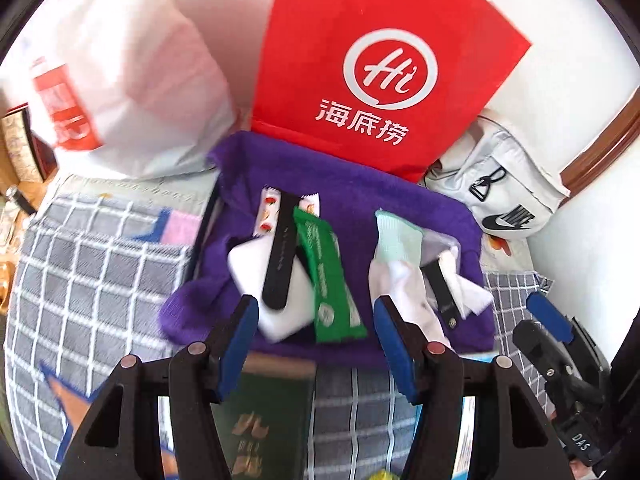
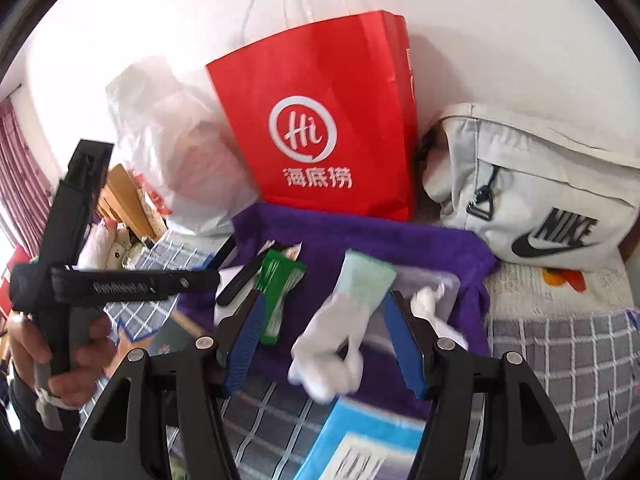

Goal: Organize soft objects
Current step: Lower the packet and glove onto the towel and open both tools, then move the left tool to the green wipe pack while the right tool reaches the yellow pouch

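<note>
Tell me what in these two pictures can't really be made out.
- Red paper bag: its inside; left wrist view, top cut off by the edge.
- White sock: its toe end; right wrist view, motion blur.
- Green booklet: cover lettering; left wrist view, blurred, behind the left gripper.
- Blue book: title; right wrist view, blurred.

Both wrist views close, forward-facing, sharing purple towel (image 1: 352, 200) (image 2: 400, 248)

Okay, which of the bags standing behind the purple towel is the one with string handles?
The red paper bag with the white Hi logo, in the middle. The white plastic bag on its left and grey Nike bag on its right show none.
</note>
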{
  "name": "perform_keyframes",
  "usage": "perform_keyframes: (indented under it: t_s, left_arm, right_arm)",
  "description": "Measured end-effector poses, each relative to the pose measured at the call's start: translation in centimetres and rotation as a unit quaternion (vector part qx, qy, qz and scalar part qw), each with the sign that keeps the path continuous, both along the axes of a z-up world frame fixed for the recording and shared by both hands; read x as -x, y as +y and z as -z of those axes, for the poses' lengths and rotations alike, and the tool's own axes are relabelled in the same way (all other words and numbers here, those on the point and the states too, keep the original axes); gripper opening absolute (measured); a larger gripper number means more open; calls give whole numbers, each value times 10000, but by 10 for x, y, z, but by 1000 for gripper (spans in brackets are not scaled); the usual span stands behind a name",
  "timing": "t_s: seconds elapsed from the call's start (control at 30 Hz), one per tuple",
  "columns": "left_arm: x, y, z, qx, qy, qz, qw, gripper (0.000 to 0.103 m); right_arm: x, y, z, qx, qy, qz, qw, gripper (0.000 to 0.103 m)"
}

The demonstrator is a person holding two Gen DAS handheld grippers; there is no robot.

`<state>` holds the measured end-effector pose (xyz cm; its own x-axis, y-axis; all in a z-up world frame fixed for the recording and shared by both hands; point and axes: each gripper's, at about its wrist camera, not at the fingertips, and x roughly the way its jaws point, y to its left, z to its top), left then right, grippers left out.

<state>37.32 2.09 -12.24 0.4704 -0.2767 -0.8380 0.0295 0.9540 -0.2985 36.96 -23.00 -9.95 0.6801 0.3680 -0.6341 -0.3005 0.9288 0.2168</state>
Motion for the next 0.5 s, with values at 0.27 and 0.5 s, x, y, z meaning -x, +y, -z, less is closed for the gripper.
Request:
perform_keyframes:
  t_s: [0.27,0.5]
  left_arm:
    - [74,26,-8,-52,-121,-37,9999,58]
    - [135,43,4,23,-69,-175,9998,58]
  right_arm:
    - [73,9,-5,-67,399,-252,9989,61]
    - [140,17,2,-67,382,-344,9987,74]
